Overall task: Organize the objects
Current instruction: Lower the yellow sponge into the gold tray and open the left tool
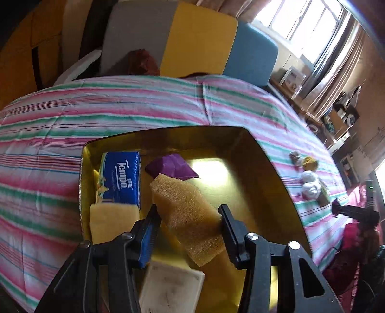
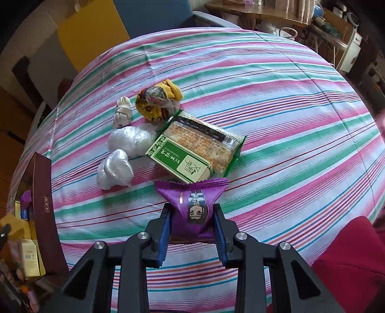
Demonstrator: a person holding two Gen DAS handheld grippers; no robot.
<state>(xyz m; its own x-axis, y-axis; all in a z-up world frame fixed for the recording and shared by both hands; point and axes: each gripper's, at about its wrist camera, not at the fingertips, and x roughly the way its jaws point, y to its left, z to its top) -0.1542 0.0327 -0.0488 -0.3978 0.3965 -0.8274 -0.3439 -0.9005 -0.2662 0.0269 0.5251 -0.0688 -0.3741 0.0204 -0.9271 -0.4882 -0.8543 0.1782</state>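
Observation:
My left gripper (image 1: 189, 213) is over the gold-lined box (image 1: 264, 173) with a tan sponge (image 1: 187, 216) between its fingers; the left pad touches it, the right finger sits at its edge. The box holds a blue Tempo tissue pack (image 1: 120, 177), a purple packet (image 1: 172, 166), a yellow sponge (image 1: 110, 221) and a white block (image 1: 170, 289). My right gripper (image 2: 193, 214) is shut on a purple snack packet (image 2: 192, 204) just above the striped cloth (image 2: 276, 115). Beyond it lie a green cracker pack (image 2: 195, 150), two white bags (image 2: 125, 154), a knotted white piece (image 2: 123, 112) and a yellow bundle (image 2: 157, 100).
The box's brown outer wall (image 2: 44, 214) stands at the left edge of the right wrist view. A red cushion (image 2: 349, 262) lies at the lower right. Grey, yellow and blue cushions (image 1: 199, 41) stand behind the bed. A cluttered desk (image 2: 276, 12) lies beyond.

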